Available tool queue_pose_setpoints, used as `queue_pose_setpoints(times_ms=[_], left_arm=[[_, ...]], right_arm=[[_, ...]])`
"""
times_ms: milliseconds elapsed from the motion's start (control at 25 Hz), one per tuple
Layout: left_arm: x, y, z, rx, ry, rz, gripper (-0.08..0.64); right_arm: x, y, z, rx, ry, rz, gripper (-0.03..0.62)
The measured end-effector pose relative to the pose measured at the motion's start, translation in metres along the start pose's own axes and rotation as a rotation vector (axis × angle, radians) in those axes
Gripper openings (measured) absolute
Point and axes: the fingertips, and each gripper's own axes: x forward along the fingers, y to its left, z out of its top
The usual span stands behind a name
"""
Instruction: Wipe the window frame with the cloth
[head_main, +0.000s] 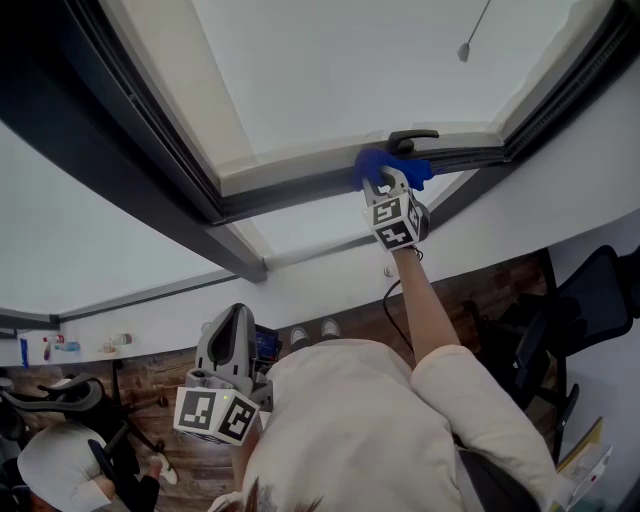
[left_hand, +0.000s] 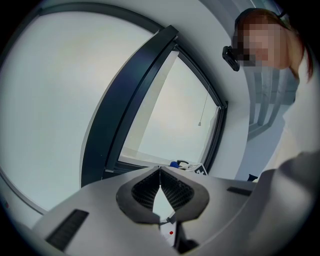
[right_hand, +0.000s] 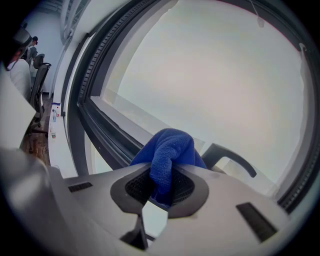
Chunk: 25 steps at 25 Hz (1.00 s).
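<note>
The cloth (head_main: 398, 166) is a deep blue, nubby microfibre, bunched into a soft, rounded wad rather than spread flat. In the right gripper view its folded hump (right_hand: 170, 148) rises above the tongs, with one thick fold running down between the ribbed pads. The right tongs (head_main: 386, 182) pinch that fold, held high on an outstretched arm. They press the wad against the dark window frame (head_main: 290, 192), on the horizontal bar just below the dark lever handle (head_main: 413, 137). In the right gripper view the handle (right_hand: 231, 157) curves out just to the right of the cloth, and the grooved frame (right_hand: 107, 134) runs off to the left. The left tongs (head_main: 233, 322) hang low in front of the person's chest, well apart from the window. In the left gripper view their tips (left_hand: 160, 171) are pressed together with nothing between them.
</note>
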Motion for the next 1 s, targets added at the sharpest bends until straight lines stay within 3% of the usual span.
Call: queue_pose_setpoints(times_ms=[360,680,840,1000], left_arm=[[0.009,-0.001,0.001,0.001,0.001,-0.009,0.011],[0.009,0.001,0.002,-0.001,0.001,-0.01,0.011],[0.004,0.007,0.002,-0.001,0.003,0.0,0.011],[-0.002,0.014,0.002,-0.006,0.007,0.012,0.011]], right_arm=[[-0.005,-0.037,-0.027,0.096,0.019,-0.059,0.054],[-0.006,-0.04,-0.029,0.079,0.047,-0.074,0.052],[-0.009,-0.032,-0.02,0.132,0.001,-0.021,0.052],[-0.029,0.029,0.032,0.052,-0.168,0.108,0.053]])
